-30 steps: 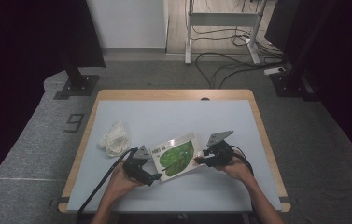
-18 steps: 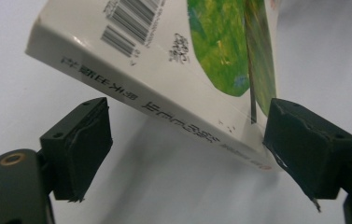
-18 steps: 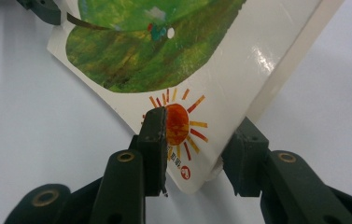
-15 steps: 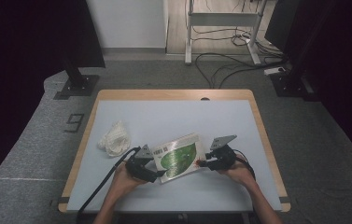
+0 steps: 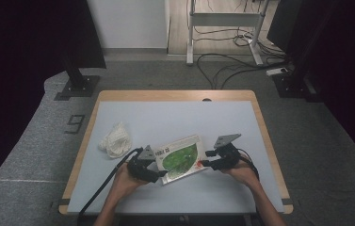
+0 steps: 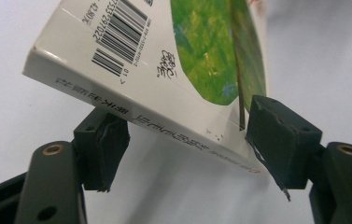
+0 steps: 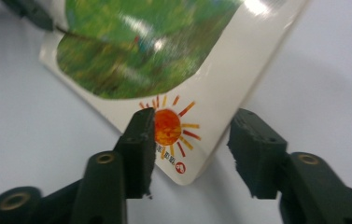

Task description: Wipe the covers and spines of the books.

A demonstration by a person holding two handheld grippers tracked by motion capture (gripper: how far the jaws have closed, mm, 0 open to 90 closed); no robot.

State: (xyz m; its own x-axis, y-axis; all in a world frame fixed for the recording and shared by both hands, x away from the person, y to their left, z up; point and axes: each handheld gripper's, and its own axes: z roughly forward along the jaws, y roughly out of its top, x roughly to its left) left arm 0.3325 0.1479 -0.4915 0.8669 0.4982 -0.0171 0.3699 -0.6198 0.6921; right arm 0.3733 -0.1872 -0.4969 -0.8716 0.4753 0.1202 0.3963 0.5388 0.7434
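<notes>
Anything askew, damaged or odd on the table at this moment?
The book lies skewed to the table edges, back cover up. Both grippers' black pads look torn and ragged. A crumpled white cloth sits apart at the left.

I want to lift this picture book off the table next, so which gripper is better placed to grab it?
Probably the left gripper: its open jaws already straddle the book at the spine edge, which looks raised off the table. The right gripper is open around just one corner, by the sun picture.
</notes>
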